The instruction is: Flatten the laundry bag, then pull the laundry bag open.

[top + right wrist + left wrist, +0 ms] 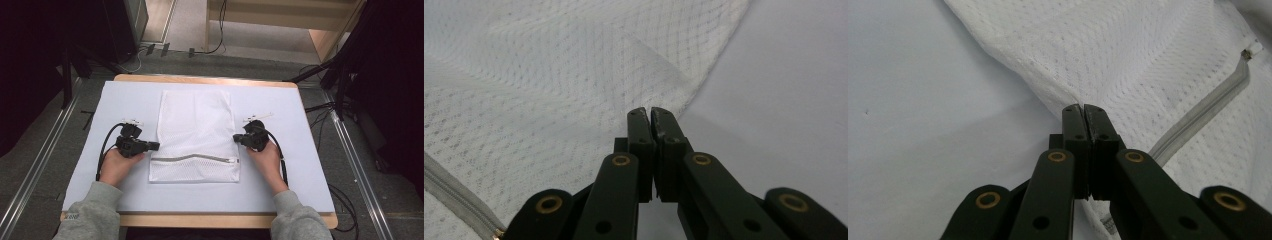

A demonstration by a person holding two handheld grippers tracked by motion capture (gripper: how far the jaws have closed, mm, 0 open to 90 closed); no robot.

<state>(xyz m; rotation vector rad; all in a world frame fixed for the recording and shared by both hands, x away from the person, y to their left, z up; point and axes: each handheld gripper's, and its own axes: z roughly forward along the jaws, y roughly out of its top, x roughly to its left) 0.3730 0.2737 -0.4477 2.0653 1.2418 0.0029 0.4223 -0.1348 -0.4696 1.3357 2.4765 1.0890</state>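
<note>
— Mesh laundry bag lies flat in the middle of the white sheet that covers the tabletop, zip end toward us. We have a tool at each long edge, at about the same place along the bag, a little above the zipper.

— So how far along do we reckon we are?

— Early, by our reading. The bag is spread out, unfolded and zipped shut as far as we can see — no fold or lift shows in it. What is done is the approach and, it seems, the pinch on both edges; whatever we mean to do with the bag is all left.

— And the tools themselves?

— Left tool has its jaws pressed together, and the bag's edge runs right to its tips; it looks clamped on the hem. Right tool is the same — jaws closed to a sliver, tips at the bag's border where the mesh puckers slightly.

— Are we sure of the grip?

— Not wholly. The fabric is thin, so we judge a hold from the way the mesh rises to the tips on both sides.
</note>
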